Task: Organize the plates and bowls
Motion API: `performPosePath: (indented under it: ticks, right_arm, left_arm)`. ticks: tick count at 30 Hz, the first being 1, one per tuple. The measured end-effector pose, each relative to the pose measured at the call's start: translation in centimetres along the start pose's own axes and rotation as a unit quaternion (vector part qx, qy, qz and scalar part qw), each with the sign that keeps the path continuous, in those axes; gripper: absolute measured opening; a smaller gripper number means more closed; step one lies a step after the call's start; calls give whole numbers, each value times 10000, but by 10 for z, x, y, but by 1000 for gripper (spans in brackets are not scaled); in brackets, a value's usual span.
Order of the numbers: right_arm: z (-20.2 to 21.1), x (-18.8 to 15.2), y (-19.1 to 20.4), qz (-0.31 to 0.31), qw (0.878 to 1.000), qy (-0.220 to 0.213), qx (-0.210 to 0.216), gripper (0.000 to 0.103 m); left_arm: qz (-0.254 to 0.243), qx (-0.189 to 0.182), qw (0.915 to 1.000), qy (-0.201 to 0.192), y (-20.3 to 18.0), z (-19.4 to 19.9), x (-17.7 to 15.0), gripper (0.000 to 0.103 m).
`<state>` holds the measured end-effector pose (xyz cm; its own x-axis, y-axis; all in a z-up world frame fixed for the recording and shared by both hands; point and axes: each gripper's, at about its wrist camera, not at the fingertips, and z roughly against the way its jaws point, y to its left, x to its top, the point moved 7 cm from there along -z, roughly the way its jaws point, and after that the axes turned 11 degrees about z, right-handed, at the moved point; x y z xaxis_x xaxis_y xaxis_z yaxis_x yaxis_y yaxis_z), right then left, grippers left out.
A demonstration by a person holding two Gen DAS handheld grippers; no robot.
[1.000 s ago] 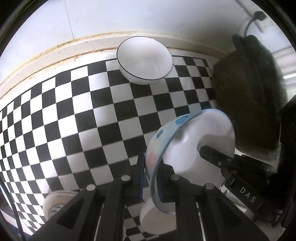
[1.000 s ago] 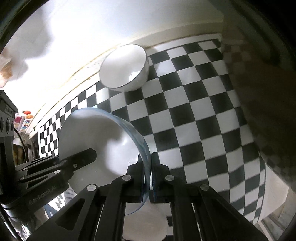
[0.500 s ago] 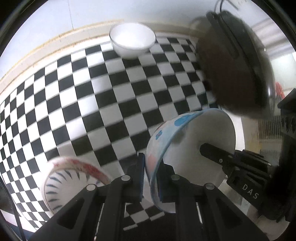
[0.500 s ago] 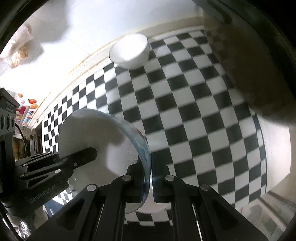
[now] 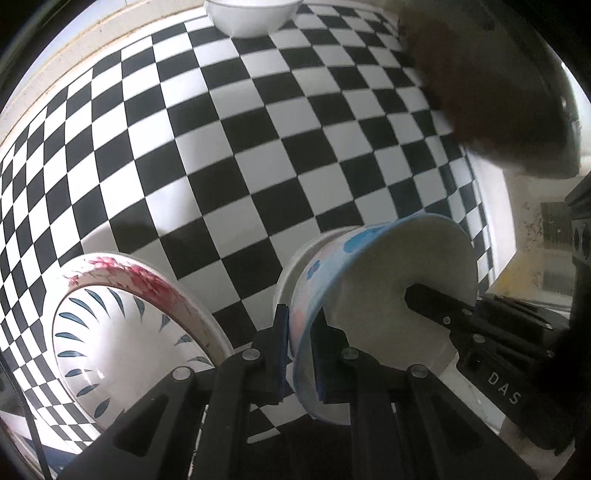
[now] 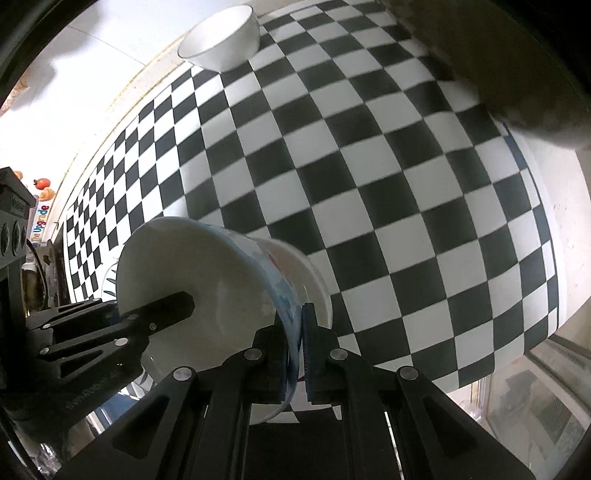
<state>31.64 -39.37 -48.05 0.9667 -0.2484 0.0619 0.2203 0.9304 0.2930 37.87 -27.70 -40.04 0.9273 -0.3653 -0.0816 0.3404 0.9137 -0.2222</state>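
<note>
Both my left gripper point(image 5: 300, 350) and right gripper point(image 6: 294, 354) are clamped on opposite rims of the blue-patterned bowl point(image 5: 384, 295), steadying it above the checkered table point(image 5: 258, 147), plain white bowl point(image 5: 251, 14) at 12 o'clock.

Three bowls around the checkered cloth point(image 5: 258, 147)

Blue-flowered bowl point(image 5: 388, 266) tilted above it (rim pinched); leaf-patterned bowl point(image 5: 122, 332) beside; plain white bowl point(image 5: 251, 14) at far edge.

Glossy glazed bowl point(image 5: 388, 266); smooth checkered tabletop point(image 5: 258, 147)
</note>
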Motion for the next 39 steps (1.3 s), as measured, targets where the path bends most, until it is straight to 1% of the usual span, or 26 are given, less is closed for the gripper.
performPosePath:
  ticks: [5,10,12,18,23,26,29,33,39]
  right_arm:
    - [-10,-7,-3,5,9999,129,-17,8]
    - [-14,-7,-6,-86,9996,260,46,9]
    - [-15,-9,-10,-79,9995,305,-15,11]
    - [-14,-7,-10,61,9993,357,-97,12]
    - [-13,-3,-8,76,9992,363,-130,12]
    - [-11,-3,-10,62,9993,362,-109,12]
    - [-6,-5,-11,72,9992,365,-132,15]
    - [1,-5,-12,157,9991,345,-192,15]
    - [-1,-7,-12,294,9985,359,-290,15]
  left_arm:
    - [-200,311,9993,-60,-4,-6,-2,9]
    - [-187,359,9992,-44,-4,-7,-2,9]
    - [-186,425,9989,-66,-5,-8,-3,9]
    - [-175,483,9987,-55,-3,-12,-7,10]
    - [-112,462,9989,-18,-3,-13,-11,10]
    - [-87,482,9988,-40,-3,-14,-11,10]
    - [-70,484,9988,-52,-3,-12,-11,10]
    - [-79,500,9987,-73,-3,-10,-11,10]
    - [-87,535,9985,-120,-5,-8,-11,10]
